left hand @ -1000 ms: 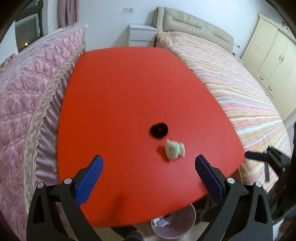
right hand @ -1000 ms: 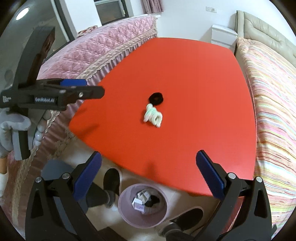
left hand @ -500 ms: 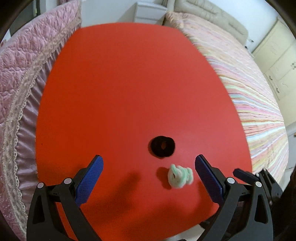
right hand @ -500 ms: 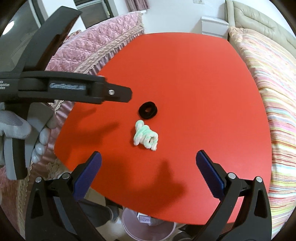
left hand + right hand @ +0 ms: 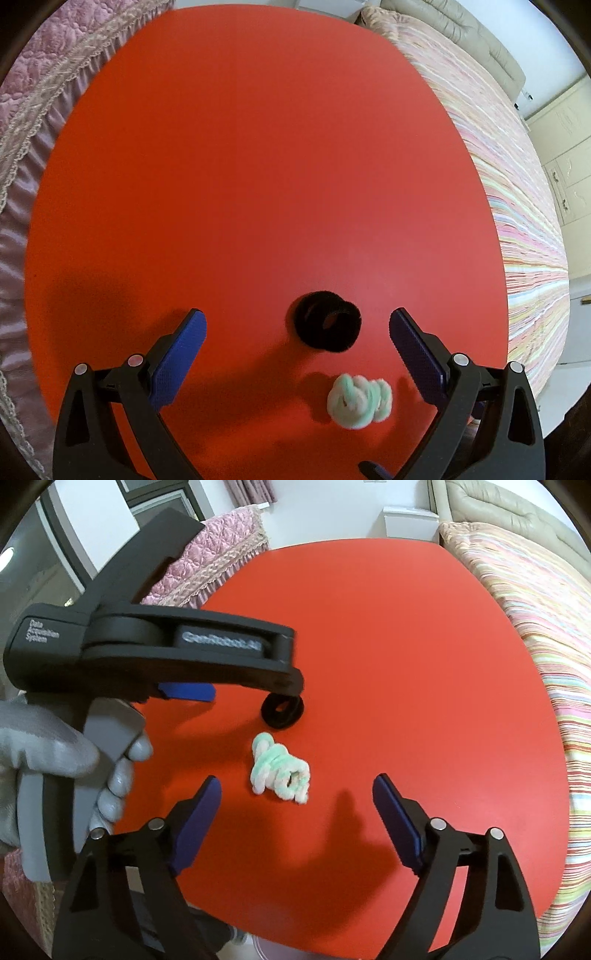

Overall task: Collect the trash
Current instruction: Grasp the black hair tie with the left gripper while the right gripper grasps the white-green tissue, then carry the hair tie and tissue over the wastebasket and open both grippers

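Approach step, nothing picked up. Left gripper (image 5: pixel 297 328) hangs wide, straddling the black fuzzy ring (image 5: pixel 327 325) on the red table (image 5: pixel 258 166). Right gripper (image 5: pixel 296 801), jaws closing but empty, frames the mint-and-white twisted fluffy wad (image 5: pixel 279 769). Next: lower, then pinch. The bin is cut off below the table edge, probably that pale rim.

Bright, even room light from above. Soft dark shadows pool on the red table (image 5: pixel 258 166) beneath both grippers. Fisheye bending curves the edges and blackens the corners. The left gripper (image 5: pixel 255 686) looks motion-smeared, its lettering unreadable.
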`<state>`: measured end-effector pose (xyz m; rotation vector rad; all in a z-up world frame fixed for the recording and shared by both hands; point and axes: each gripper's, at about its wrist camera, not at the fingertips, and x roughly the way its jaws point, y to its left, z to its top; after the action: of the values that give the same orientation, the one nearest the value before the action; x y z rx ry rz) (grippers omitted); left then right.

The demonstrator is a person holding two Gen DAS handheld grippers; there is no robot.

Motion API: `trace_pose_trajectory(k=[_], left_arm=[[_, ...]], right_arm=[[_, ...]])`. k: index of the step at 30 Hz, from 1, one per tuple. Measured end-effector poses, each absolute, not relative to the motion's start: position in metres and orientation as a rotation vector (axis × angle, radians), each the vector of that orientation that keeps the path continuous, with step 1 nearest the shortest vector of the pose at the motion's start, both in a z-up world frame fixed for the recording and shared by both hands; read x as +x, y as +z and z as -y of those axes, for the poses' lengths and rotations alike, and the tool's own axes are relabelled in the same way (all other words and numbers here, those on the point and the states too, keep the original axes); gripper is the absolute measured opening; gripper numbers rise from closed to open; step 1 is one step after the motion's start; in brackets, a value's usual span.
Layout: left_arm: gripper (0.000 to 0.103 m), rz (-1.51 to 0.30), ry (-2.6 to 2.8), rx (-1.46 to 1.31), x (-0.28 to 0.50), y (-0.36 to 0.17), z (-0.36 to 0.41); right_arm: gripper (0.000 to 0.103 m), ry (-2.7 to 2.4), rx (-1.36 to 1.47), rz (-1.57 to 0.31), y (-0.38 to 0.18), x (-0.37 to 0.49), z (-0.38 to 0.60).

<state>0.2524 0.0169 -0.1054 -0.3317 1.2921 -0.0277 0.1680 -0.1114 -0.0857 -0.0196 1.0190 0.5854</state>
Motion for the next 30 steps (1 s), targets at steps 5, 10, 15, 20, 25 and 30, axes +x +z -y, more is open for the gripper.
trace_pose_trajectory(k=[5,10,15,20,25,30], left_arm=[[0.095,-1.301,0.002,-0.306,0.254,-0.113,-0.014],[0.078,-1.298,0.029,-0.246,0.252,-0.108,-0.016],[0.044,-1.296,0.031,-0.232,0.246,-0.104,-0.024],[0.017,-1.303,0.003,-0.227,0.240,-0.103,-0.030],[0.015,-1.298,-0.017,-0.228,0.235,-0.101,-0.037],[0.015,-1.282,-0.020,-0.229,0.231,-0.098,-0.041]], right_arm=[[0.070,0.586,-0.003,-1.004,-0.094,0.169,0.106],[0.052,0.578,-0.016,-1.002,-0.103,0.174,0.100],[0.031,0.601,-0.026,-1.002,-0.109,0.174,0.097],[0.018,0.609,-0.031,-1.006,-0.110,0.177,0.099],[0.013,0.608,-0.036,-1.006,-0.109,0.181,0.103],[0.013,0.606,-0.043,-0.998,-0.103,0.180,0.104]])
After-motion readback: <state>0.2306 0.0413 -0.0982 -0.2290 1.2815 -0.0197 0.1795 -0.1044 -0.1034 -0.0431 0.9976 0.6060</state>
